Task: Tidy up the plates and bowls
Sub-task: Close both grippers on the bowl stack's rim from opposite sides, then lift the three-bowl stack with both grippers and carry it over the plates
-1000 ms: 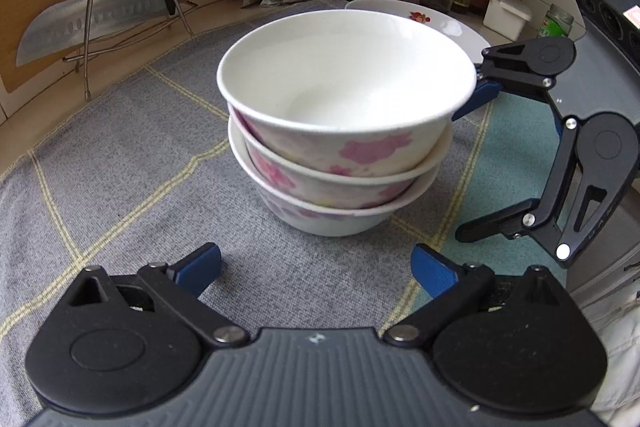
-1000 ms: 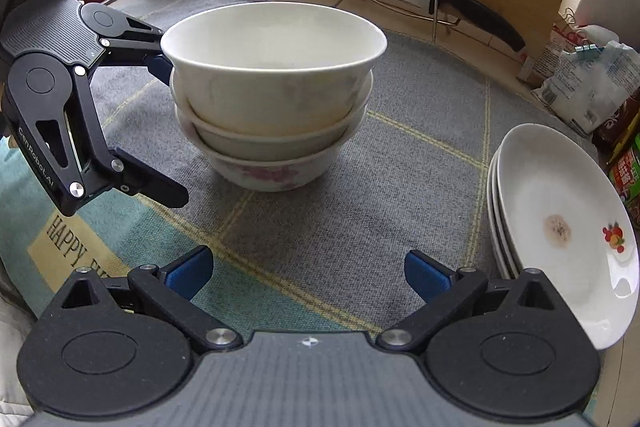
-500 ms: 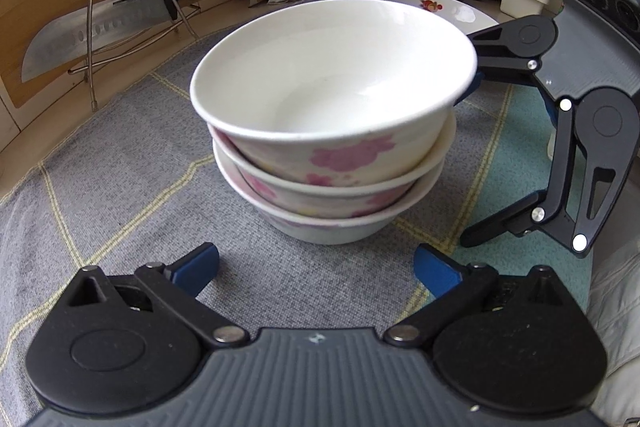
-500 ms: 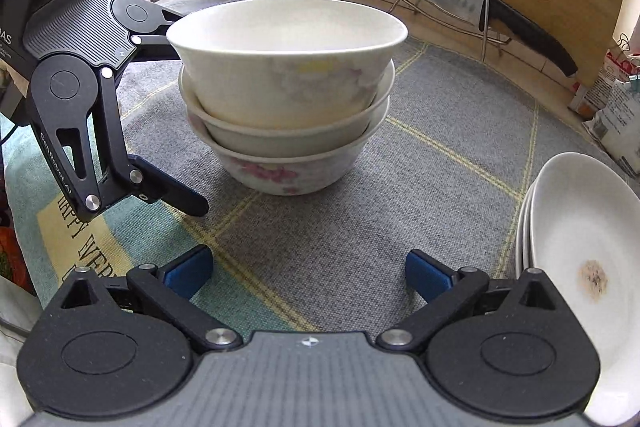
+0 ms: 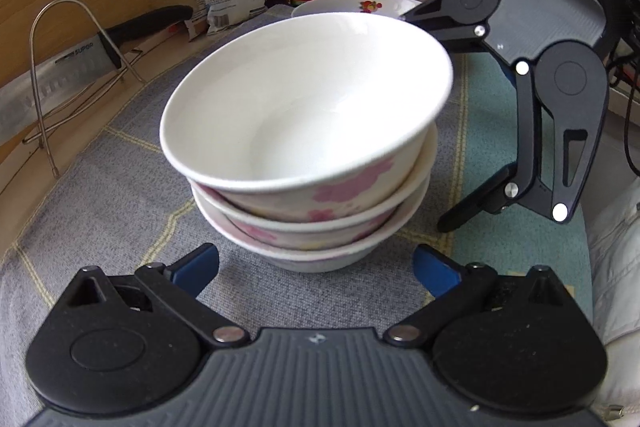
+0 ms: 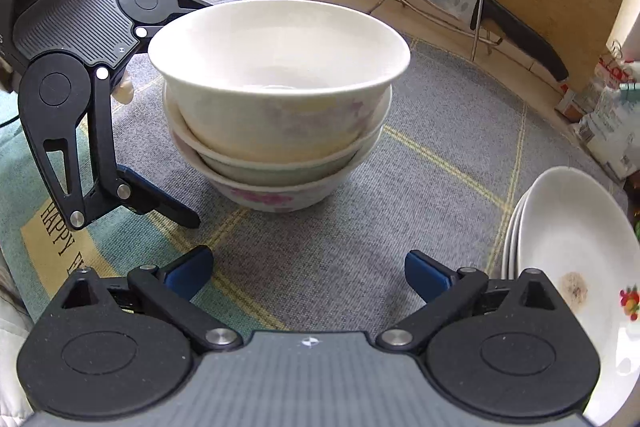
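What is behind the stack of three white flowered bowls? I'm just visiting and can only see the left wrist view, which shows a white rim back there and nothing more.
Observer: The right wrist view shows a stack of white ceramic plates, not one plate; several rims show at its left edge.
Operator: Is the top plate clean?
Observer: No. There is a brownish stain on it, beside a small printed fruit motif.
Operator: Does the teal cloth have anything on it?
Observer: Yes. A yellow patch on the teal cloth carries dark letters that begin with HAPPY.
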Demonstrator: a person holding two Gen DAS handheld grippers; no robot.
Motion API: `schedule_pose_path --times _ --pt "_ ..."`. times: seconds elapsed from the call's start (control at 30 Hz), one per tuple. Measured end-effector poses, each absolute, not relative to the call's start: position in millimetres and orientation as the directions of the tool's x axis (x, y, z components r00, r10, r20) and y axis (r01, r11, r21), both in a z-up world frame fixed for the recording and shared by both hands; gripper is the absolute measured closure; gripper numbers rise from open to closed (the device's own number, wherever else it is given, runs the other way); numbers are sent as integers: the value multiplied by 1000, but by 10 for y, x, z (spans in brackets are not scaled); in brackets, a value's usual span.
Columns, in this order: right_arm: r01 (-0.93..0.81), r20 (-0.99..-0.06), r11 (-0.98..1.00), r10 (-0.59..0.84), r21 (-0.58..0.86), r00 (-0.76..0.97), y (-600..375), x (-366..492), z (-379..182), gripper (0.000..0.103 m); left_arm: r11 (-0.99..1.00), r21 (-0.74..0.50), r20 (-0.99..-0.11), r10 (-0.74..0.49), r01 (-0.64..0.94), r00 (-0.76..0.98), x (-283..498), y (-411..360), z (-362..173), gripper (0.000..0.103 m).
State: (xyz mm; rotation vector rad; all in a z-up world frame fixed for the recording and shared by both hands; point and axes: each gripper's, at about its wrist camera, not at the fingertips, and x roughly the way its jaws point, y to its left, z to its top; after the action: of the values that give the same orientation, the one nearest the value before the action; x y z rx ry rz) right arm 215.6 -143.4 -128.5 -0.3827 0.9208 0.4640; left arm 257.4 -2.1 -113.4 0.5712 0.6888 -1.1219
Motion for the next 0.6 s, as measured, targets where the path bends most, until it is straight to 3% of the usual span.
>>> schedule_pose_path --times 0.3,0.37,0.6 --pt "-639 -820 762 298 -104 489 -1360 2429 -1258 5 249 64 -742 -635 967 212 2722 17 -1055 5" --pt "-659 -820 744 308 -109 483 -1343 2454 -1237 8 228 58 -749 -633 972 193 2740 17 -1041 12" --pt "-701 -832 705 319 -111 453 -1289 2454 -1196 15 173 60 -755 -636 983 157 2757 18 -994 22"
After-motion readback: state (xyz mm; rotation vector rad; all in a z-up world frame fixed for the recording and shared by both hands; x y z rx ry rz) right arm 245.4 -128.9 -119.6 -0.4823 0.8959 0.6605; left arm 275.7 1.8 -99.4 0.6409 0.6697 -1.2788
